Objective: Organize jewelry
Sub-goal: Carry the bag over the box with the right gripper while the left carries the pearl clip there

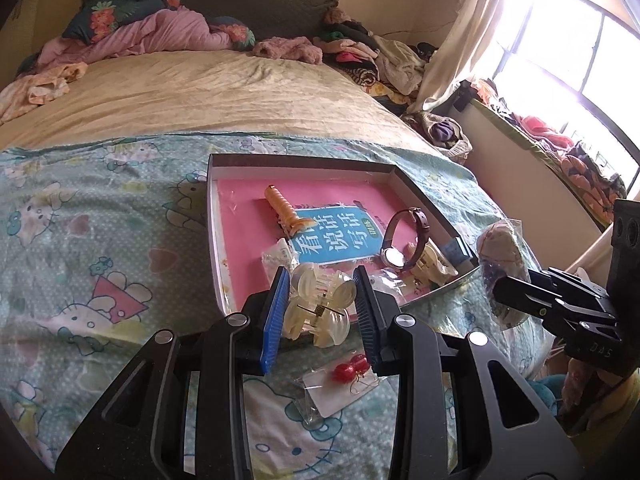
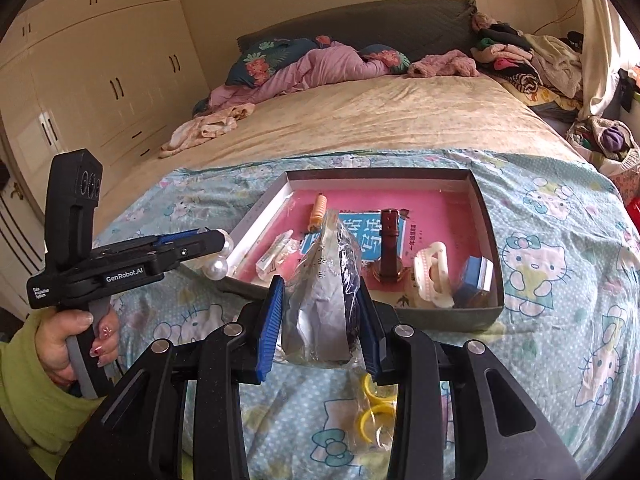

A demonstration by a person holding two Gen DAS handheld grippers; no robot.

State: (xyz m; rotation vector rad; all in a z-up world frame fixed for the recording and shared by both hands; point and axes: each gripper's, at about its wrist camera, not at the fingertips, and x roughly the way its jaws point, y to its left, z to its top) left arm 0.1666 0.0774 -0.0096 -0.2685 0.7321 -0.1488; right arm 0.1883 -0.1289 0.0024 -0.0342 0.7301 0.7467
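My left gripper (image 1: 322,294) is shut on a pearly clear hair claw clip (image 1: 320,310), held just above the near edge of the shallow box (image 1: 304,162); the clip also shows in the right wrist view (image 2: 218,264). My right gripper (image 2: 320,312) is shut on a clear plastic bag with a dark item inside (image 2: 320,300), held at the box's near right side; the bag also shows in the left wrist view (image 1: 502,260). In the box lie an orange comb (image 1: 286,210), a brown-strap watch (image 1: 404,240), a cream clip (image 2: 432,276) and a blue box (image 2: 476,276).
The box sits on a Hello Kitty sheet (image 1: 100,240) on a bed. Red earrings on a card (image 1: 348,376) lie under my left gripper. Yellow rings in a bag (image 2: 376,404) lie under my right gripper. Clothes are piled at the bed head (image 2: 520,56).
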